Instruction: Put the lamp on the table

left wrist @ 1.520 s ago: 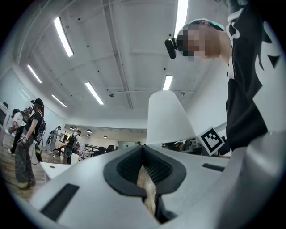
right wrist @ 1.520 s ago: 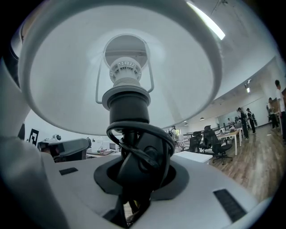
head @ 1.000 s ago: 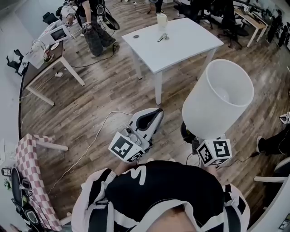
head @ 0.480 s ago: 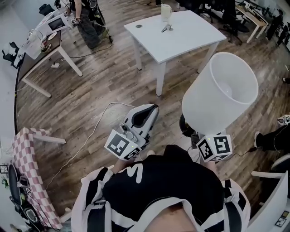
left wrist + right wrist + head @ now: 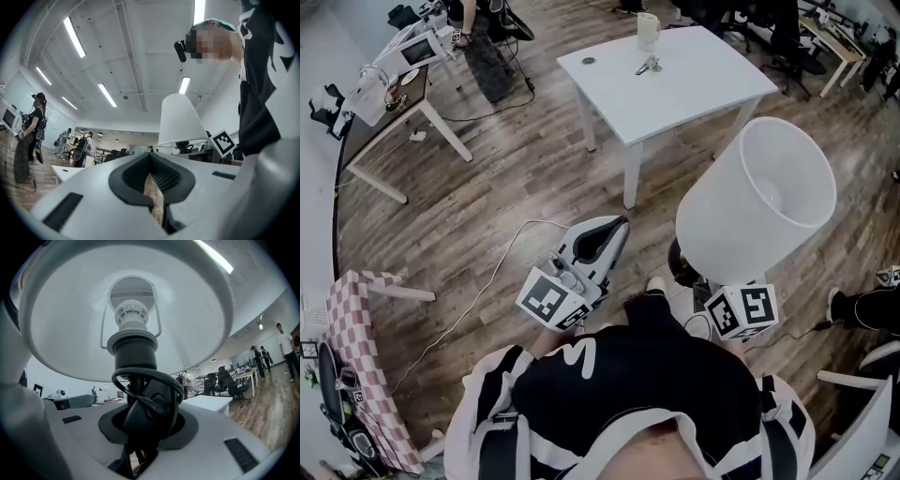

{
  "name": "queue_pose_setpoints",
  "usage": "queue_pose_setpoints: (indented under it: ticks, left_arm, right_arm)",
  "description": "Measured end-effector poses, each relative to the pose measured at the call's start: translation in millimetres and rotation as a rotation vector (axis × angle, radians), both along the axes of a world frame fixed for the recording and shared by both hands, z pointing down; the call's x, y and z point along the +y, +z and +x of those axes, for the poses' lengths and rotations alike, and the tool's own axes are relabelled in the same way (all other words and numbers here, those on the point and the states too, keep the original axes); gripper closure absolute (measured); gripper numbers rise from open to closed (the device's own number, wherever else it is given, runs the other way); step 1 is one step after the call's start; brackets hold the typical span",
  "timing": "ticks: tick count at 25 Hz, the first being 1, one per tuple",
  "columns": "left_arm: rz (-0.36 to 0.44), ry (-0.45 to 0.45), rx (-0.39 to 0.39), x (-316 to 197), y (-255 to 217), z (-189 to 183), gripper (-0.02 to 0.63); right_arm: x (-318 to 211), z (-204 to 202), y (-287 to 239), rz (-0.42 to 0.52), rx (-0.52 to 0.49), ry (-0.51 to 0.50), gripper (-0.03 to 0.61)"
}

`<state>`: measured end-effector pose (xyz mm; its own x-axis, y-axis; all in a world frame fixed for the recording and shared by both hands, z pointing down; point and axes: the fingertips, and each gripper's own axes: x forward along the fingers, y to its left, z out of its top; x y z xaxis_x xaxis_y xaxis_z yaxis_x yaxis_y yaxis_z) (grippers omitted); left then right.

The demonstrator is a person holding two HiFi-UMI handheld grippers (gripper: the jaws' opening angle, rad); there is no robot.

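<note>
Wood floor, white table far ahead; my right gripper clamps the lamp stem, my left gripper is closed and empty.

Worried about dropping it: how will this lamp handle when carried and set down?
Probably top-heavy: the wide shade sits above the dark stem in the right tongs, so it may tip. The cord looped round it could slip loose.

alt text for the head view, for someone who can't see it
Seen from above, a person holds a lamp with a white shade, clamped by its dark stem in the right gripper, while the left gripper is shut and empty. Ahead on the wooden floor stands a white table bearing a cup and some small items.
</note>
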<state>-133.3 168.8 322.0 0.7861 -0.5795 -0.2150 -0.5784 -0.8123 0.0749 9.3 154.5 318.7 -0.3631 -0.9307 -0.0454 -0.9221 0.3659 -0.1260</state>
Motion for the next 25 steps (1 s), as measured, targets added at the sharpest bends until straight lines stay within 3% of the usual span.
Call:
queue_pose_setpoints:
  ticks: [14,20,25]
  left_arm:
    - [0.080,0.037,0.000,-146,-30,129,0.609]
    - [0.078,0.020,0.014,-175,-25,169,0.609]
    - [0.059,0.012,0.003,-182,-19,180,0.609]
  right_arm:
    - [-136,102,-11,0.035,0.006,-0.048,0.469]
    - [-166,141,-1,0.017,0.000,-0.062,0.469]
    - [-177,154,0,0.020,-0.002,-0.064,0.469]
